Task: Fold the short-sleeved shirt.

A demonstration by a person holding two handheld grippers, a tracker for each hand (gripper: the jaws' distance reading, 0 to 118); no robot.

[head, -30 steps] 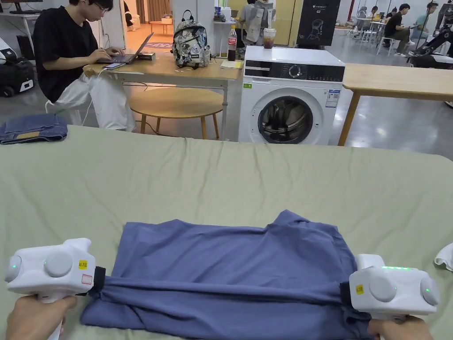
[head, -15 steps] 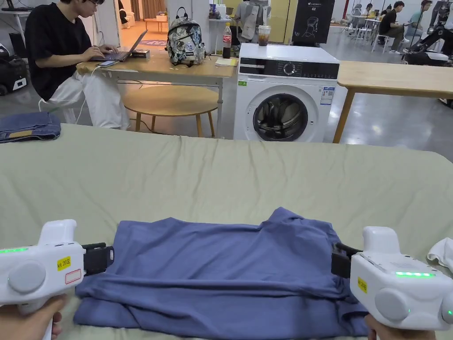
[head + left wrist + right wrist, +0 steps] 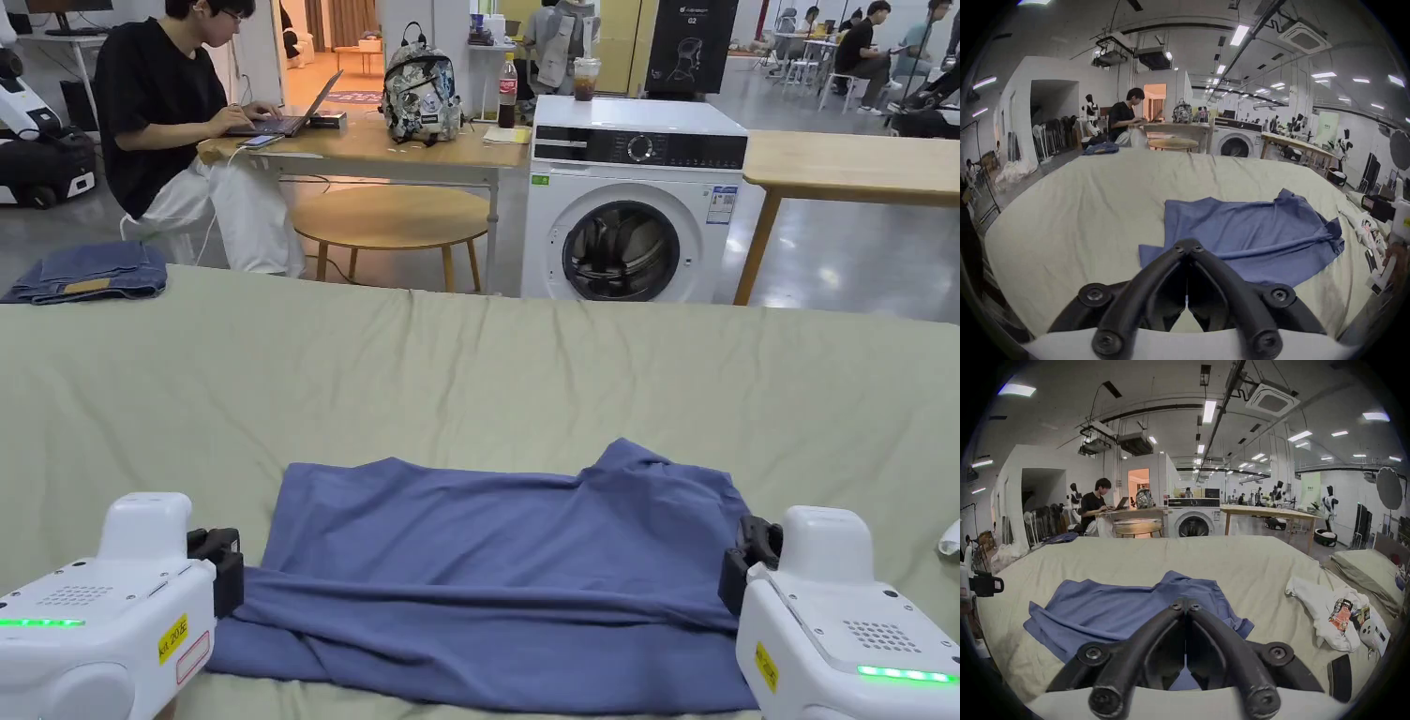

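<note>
Jaws of the left gripper [image 3: 1187,251] meet tip to tip with nothing between them, poised just above the left edge of the blue short-sleeved shirt [image 3: 487,572]. The right gripper [image 3: 1186,606] is the same: tips pressed together, empty, over the shirt's right edge. With neither holding cloth and both at opposite ends of the same horizontal fold line, the grippers look placed to bracket the crease rather than to carry anything.

That crease runs across the shirt from side to side, the near portion doubled over so a ridge of fabric lies between the two tools. The shirt rests flat on the pale green sheet [image 3: 469,394], near the person's edge of the bed, sleeves apparently tucked in; judging by its compact rectangle, folding is well along and another fold probably remains.

Farther right on the sheet lies a white printed garment [image 3: 1325,613], well apart from the shirt. Folded jeans [image 3: 89,272] sit at the far left corner.
</note>
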